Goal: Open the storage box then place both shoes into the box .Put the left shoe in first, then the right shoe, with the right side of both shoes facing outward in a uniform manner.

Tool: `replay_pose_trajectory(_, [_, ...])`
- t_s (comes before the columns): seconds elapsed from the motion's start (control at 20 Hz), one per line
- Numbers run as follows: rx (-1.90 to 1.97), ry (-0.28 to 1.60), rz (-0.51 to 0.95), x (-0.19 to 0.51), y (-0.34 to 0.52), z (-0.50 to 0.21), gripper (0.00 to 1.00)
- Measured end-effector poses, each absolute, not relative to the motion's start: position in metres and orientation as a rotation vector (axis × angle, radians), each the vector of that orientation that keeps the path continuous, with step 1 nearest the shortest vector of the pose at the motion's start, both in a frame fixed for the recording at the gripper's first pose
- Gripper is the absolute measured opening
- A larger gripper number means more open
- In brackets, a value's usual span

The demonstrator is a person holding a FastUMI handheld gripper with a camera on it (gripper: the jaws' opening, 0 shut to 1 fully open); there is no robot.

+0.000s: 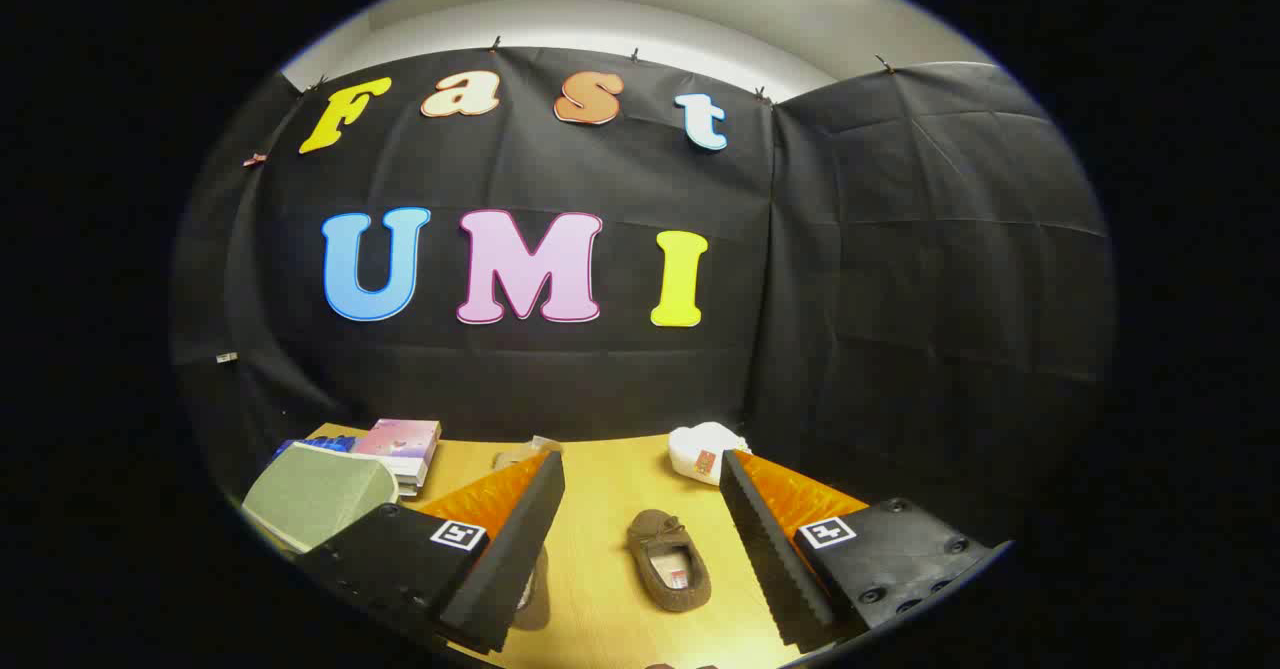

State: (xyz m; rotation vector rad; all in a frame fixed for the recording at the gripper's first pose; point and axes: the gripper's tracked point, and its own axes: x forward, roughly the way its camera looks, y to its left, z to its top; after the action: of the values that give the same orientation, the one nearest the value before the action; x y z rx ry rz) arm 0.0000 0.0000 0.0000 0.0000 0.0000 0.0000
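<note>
A brown slipper [668,561] lies on the wooden table [610,479], toe pointing away, between my two fingers and nearer the right one. A second brownish shape [530,589], perhaps the other shoe, peeks out from behind the left finger; most of it is hidden. A grey-green box-like thing [315,494] sits to the left, beyond the left finger. My gripper [640,464] is open, held above the table, with nothing pressed between its fingers.
A stack of books [402,446] lies beside the grey-green thing near the back wall. A white bundle with a small tag [705,449] rests at the back right. A small pale object [530,449] sits just past the left fingertip.
</note>
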Motion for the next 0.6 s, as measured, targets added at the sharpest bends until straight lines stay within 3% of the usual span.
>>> replay_pose_trajectory(0.6, [-0.008, 0.011, 0.083, 0.004, 0.038, 0.002, 0.97])
